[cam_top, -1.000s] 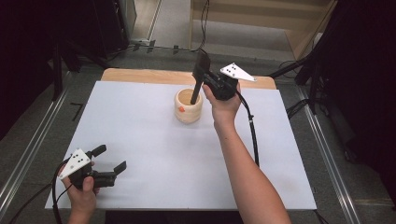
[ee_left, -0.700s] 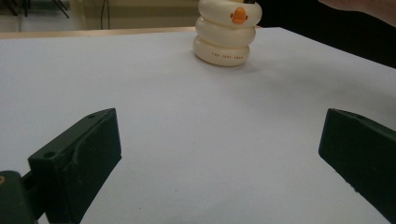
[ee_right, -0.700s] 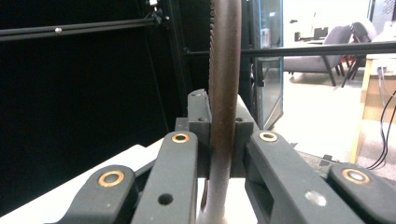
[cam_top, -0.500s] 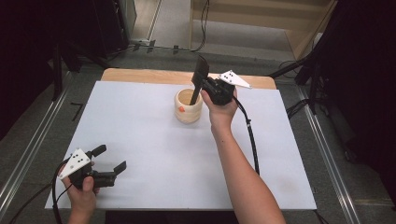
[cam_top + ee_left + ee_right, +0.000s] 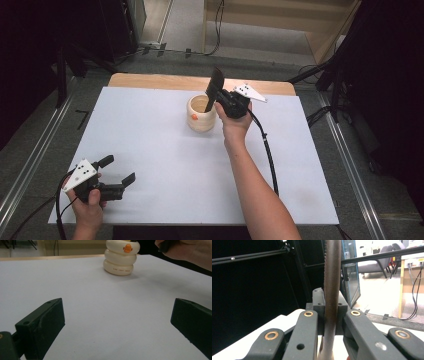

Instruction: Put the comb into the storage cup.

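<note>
Grip stays idle nearest you: your left gripper (image 5: 116,176) rests wide open on the white table (image 5: 165,165). Farther out, your right gripper (image 5: 223,100) is clamped on 1 dark spatula (image 5: 214,89), its handle dipping into the cream holder (image 5: 202,113). Keep it vertical and centred; release only once it rests inside.
</note>
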Demonstrator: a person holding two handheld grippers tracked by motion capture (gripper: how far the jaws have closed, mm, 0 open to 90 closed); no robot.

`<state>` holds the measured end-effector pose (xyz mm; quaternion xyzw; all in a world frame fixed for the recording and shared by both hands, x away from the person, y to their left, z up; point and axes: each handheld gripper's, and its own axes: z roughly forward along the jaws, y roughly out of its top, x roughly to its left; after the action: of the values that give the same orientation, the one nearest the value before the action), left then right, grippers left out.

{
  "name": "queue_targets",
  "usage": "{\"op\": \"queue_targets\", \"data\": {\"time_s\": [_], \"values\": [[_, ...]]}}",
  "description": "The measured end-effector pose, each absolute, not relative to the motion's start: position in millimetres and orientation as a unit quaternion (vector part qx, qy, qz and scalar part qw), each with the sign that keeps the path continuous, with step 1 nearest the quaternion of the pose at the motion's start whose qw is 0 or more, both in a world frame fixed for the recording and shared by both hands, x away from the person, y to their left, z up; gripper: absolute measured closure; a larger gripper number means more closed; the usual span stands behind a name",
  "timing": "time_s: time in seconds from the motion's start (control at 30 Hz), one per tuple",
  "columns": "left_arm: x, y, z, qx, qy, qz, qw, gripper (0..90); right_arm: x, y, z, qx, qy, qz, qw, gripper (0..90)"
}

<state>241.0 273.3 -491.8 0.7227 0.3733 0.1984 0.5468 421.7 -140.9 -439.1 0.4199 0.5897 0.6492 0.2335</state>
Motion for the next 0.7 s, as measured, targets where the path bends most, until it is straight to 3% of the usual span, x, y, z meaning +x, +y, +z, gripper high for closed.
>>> {"op": "queue_targets", "data": {"time_s": [0.6,0.7], "values": [[241.0,272.8,-492.1,0.722,0.375,0.201,0.546,0.0,420.9,-136.1,-461.6,0.449,0.581,0.64,0.228,81.6],[241.0,272.8,-492.0,0.723,0.375,0.201,0.545,0.0,420.7,-136.4,-461.2,0.45,0.584,0.636,0.226,70.8]]}}
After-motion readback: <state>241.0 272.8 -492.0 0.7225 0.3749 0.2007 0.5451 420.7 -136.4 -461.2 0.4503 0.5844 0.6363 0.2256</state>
